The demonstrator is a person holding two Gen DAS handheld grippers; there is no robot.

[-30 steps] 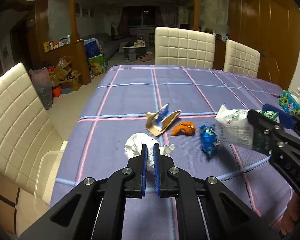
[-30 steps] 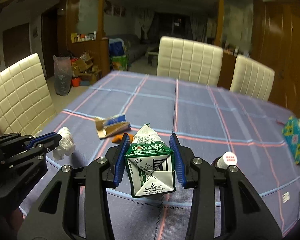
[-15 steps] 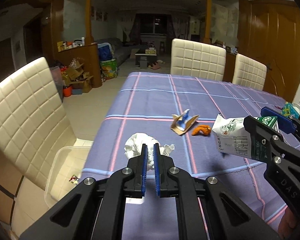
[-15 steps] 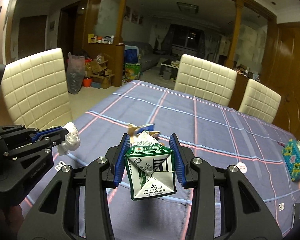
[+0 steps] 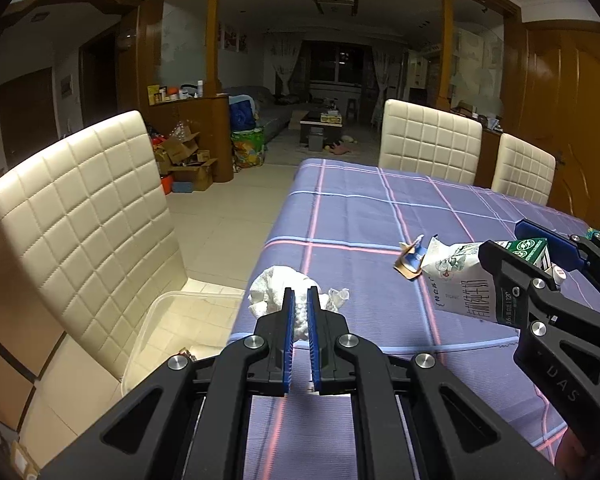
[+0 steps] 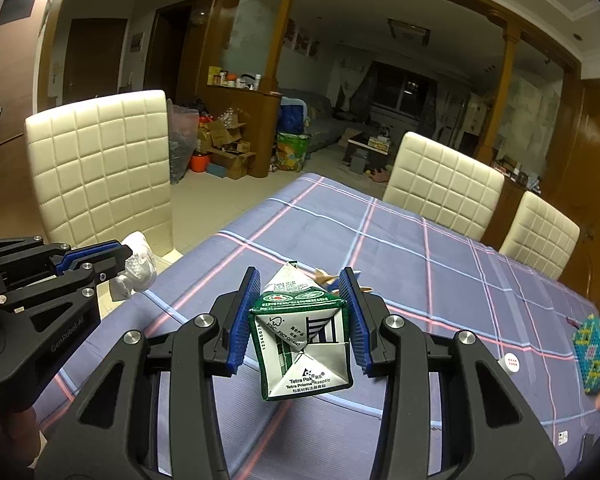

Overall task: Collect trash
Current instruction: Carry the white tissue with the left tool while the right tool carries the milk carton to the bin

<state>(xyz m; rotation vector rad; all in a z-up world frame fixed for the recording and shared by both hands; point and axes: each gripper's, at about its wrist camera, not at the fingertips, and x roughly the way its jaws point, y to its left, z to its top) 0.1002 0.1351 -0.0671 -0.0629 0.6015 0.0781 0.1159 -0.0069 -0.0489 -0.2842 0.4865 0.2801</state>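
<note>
My left gripper [image 5: 299, 300] is shut on a crumpled white tissue [image 5: 272, 292] and holds it above the table's left edge; it also shows in the right wrist view [image 6: 118, 258] with the tissue [image 6: 138, 270]. My right gripper [image 6: 300, 284] is shut on a green and white milk carton [image 6: 300, 332], held above the table; the carton shows in the left wrist view [image 5: 460, 288]. A torn brown and blue wrapper [image 5: 410, 260] lies on the purple plaid tablecloth [image 5: 360, 216].
A clear plastic bin [image 5: 156, 324] sits on the floor left of the table, beside a cream padded chair [image 5: 84, 208]. Two more cream chairs [image 5: 430, 144] stand at the far side. A beaded box [image 6: 594, 356] and a white cap [image 6: 511, 360] are at the right.
Both grippers have risen and drawn back toward the table's left edge with their loads. The bin and the near chair have come further into view.
</note>
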